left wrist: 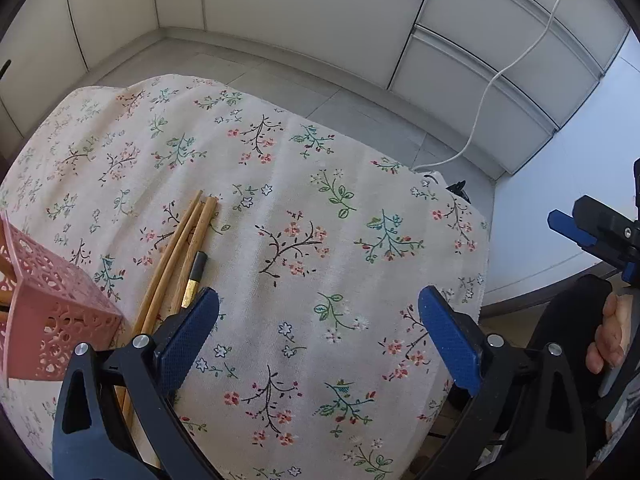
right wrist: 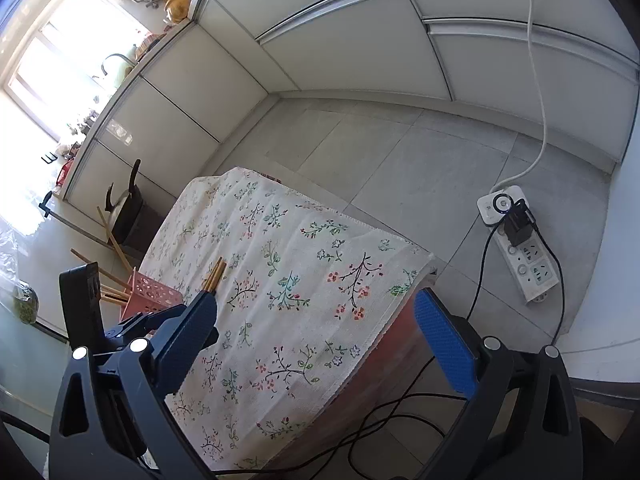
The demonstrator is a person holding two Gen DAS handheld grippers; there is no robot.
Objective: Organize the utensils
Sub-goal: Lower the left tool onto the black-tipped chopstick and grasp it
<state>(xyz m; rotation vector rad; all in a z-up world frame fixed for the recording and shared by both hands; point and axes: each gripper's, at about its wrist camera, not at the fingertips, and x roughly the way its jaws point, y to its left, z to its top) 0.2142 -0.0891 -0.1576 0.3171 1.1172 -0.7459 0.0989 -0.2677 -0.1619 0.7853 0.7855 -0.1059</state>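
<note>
Several wooden chopsticks (left wrist: 176,252) lie together on the floral tablecloth (left wrist: 304,208), one with a black and gold end (left wrist: 195,276). A pink perforated basket (left wrist: 52,312) stands at their left and holds more chopsticks (right wrist: 110,288). My left gripper (left wrist: 320,340) is open and empty, low over the cloth, its left finger just right of the chopsticks. My right gripper (right wrist: 316,340) is open and empty, higher, above the table's right edge. The chopsticks (right wrist: 215,276) and the basket (right wrist: 154,294) also show in the right wrist view.
The small table (right wrist: 360,364) stands on a grey tiled floor. White cabinets run along the back. A power strip (right wrist: 516,240) with a white cable and black cords lies on the floor at right. A dark bin (right wrist: 128,216) stands by the left cabinets.
</note>
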